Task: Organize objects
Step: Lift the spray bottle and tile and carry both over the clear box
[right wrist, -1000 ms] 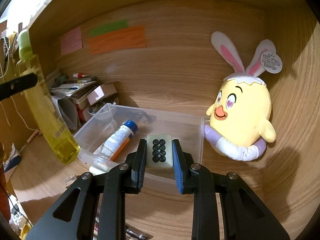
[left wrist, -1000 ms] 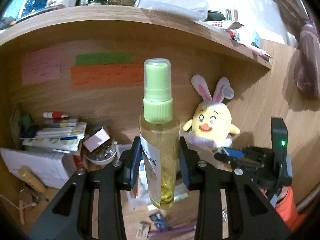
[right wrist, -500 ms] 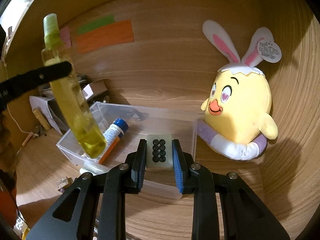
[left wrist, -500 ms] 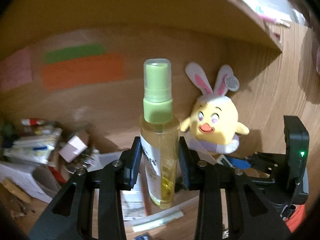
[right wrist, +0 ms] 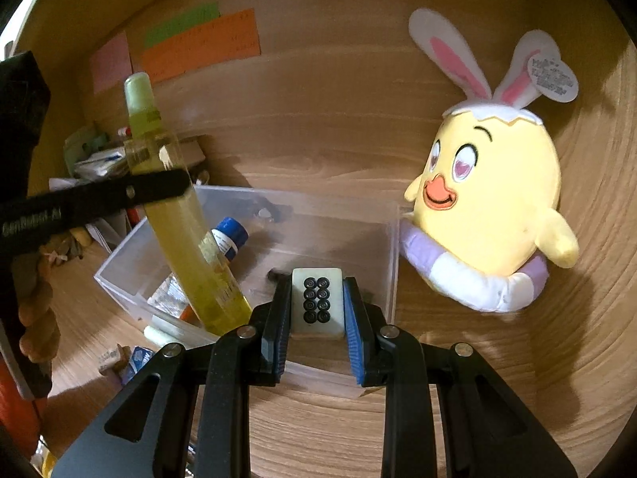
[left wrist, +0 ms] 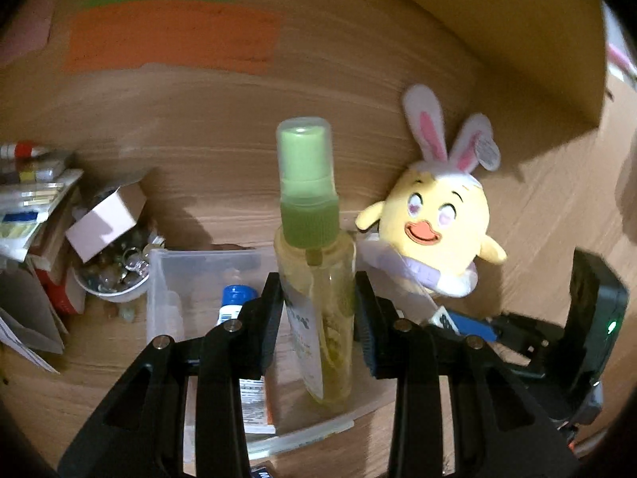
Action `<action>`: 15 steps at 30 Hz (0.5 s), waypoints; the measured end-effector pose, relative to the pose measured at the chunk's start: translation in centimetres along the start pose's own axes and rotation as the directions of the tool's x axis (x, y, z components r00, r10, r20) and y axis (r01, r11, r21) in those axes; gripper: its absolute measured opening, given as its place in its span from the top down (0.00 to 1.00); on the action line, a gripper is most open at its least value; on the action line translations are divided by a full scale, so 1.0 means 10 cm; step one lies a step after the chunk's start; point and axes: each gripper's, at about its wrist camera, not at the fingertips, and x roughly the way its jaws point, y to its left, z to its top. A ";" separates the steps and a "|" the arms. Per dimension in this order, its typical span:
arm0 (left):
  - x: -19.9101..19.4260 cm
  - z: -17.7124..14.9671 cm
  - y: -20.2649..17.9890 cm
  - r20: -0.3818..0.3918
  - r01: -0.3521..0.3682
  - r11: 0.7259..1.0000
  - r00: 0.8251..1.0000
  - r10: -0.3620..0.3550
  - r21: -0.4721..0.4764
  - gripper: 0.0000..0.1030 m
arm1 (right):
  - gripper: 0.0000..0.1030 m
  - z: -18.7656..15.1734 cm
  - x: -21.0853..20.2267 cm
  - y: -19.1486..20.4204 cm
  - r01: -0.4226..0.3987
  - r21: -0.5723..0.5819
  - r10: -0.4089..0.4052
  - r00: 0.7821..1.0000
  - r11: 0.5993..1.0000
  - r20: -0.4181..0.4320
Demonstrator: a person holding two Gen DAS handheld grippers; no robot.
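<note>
My left gripper (left wrist: 316, 306) is shut on a yellow spray bottle (left wrist: 314, 279) with a green cap, held upright over the clear plastic box (left wrist: 167, 279). In the right wrist view the bottle (right wrist: 183, 219) hangs with its base inside the box (right wrist: 392, 247), above a blue-capped tube (right wrist: 227, 235). My right gripper (right wrist: 316, 310) is shut on a white mahjong tile (right wrist: 317, 298) with black circles, held over the box's near edge. The tube also shows in the left wrist view (left wrist: 233, 302).
A yellow chick plush with bunny ears (right wrist: 489, 199) leans against the box's right side, in the corner of the wooden desk. A bowl of trinkets (left wrist: 115, 279), a small carton and stacked papers (left wrist: 28, 215) crowd the left. Sticky notes (left wrist: 171, 36) hang on the back wall.
My left gripper has carried the spray bottle forward and right, from beside the box to over and into it. My right gripper has stayed above the box's near edge with the tile.
</note>
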 end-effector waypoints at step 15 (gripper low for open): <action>0.16 -0.04 0.26 -0.012 -0.234 0.971 0.972 0.235 0.040 0.54 | 0.78 0.11 0.24 0.14 0.021 -0.059 -0.025 0.998 0.998 -0.065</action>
